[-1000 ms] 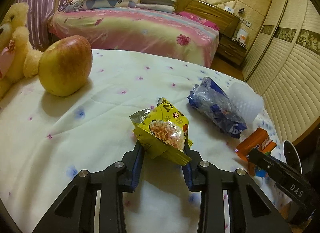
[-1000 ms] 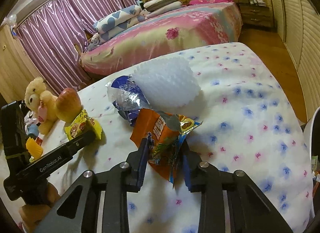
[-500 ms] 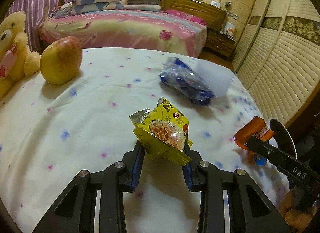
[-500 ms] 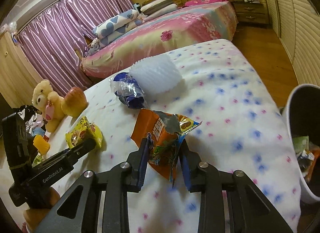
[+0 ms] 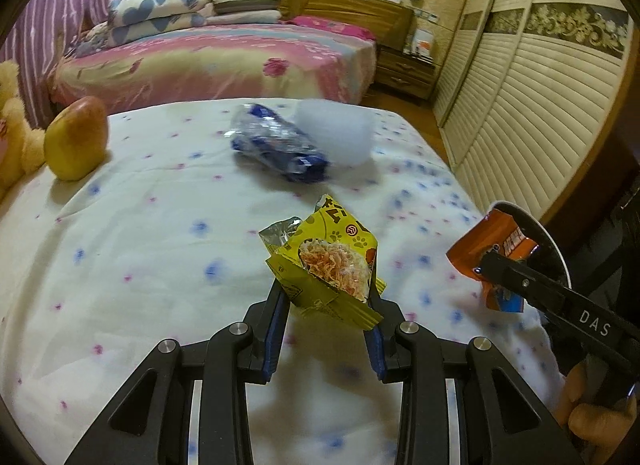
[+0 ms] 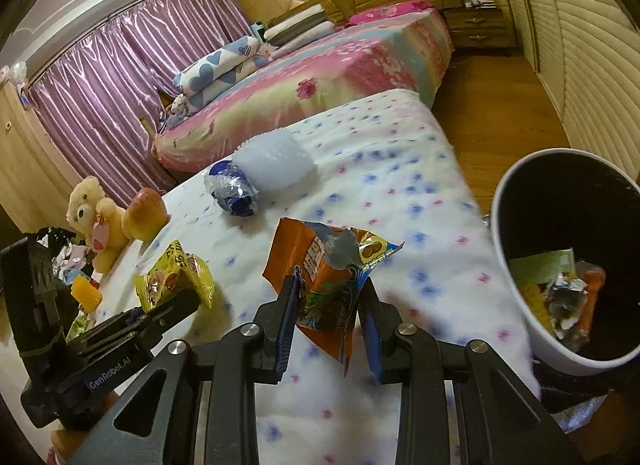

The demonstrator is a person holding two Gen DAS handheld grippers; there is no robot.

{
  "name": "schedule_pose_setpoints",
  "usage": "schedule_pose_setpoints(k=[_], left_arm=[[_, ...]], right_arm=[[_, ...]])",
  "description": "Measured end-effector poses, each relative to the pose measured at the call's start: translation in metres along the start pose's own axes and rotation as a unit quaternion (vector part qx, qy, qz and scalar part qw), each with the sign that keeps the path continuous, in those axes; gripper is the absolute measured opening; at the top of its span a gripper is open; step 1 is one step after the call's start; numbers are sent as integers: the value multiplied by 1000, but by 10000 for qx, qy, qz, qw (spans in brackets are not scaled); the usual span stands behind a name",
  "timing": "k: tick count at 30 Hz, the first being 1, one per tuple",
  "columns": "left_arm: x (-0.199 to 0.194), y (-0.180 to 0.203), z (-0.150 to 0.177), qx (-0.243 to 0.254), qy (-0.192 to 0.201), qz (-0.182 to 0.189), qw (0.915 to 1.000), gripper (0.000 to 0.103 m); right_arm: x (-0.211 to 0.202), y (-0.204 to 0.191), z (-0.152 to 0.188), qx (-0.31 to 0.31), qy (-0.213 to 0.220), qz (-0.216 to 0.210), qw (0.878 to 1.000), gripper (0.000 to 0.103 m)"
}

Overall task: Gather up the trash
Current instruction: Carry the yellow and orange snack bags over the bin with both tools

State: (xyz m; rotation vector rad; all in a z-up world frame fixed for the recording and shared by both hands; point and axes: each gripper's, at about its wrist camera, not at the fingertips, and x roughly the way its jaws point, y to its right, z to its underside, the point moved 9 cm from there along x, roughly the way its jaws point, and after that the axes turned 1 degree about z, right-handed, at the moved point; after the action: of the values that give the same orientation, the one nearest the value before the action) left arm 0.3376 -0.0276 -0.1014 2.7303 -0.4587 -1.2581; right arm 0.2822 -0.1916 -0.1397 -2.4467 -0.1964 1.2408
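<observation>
The right gripper is clamped on an orange snack bag, and the trash bin sits at the right edge of the right wrist view — nearer this hand than the other. The left gripper pinches a yellow wrapper, lifted off the bedspread. A blue wrapper lies upper centre — uncollected.

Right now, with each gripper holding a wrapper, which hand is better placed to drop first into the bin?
Right. The right gripper holds the orange snack wrapper beside the white bin; the left gripper with the yellow snack packet is farther away.
</observation>
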Motion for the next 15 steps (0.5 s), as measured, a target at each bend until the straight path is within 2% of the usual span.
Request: schedule_pose_setpoints(k=[15], left_arm=[[2,54,7,364,-74,266,9990,33]], right_arm=[[-31,41,4,223,190,211,9993,30]])
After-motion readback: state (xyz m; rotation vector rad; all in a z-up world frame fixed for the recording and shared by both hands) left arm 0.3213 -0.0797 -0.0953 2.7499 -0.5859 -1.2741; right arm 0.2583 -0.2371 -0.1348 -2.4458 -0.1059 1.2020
